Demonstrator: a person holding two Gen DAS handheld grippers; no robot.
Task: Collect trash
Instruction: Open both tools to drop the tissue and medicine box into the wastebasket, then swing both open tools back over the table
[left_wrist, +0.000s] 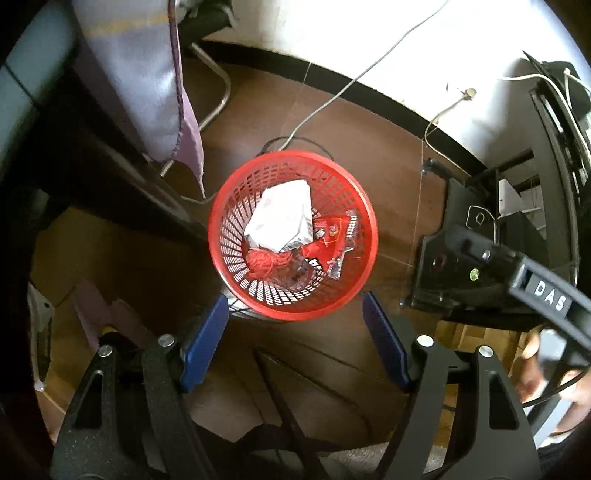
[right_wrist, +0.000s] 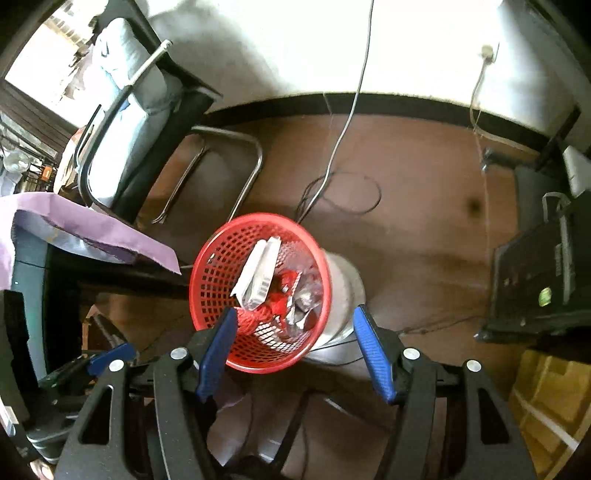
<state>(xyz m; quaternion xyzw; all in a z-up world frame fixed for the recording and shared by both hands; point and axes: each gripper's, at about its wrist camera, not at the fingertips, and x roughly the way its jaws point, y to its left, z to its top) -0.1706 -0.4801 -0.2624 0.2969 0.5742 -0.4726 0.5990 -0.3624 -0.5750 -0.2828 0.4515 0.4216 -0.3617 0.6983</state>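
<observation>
A red plastic mesh basket (left_wrist: 229, 206) stands on the brown floor below both grippers; it also shows in the right wrist view (right_wrist: 207, 280). Inside lie a white packet (left_wrist: 280, 218), a red snack wrapper (left_wrist: 328, 236) and a ball of red thread (left_wrist: 264, 264). The white packet (right_wrist: 258, 273) and red thread (right_wrist: 255, 317) show in the right wrist view too. My left gripper (left_wrist: 293, 299) is open and empty above the basket's near rim. My right gripper (right_wrist: 293, 312) is open and empty over the basket.
A chair with a purple cloth (left_wrist: 147, 74) stands left of the basket. Grey and black cables (left_wrist: 332, 99) run across the floor behind it. Black electronic equipment (left_wrist: 480, 258) sits at the right. A cardboard box (right_wrist: 550, 398) is at the lower right.
</observation>
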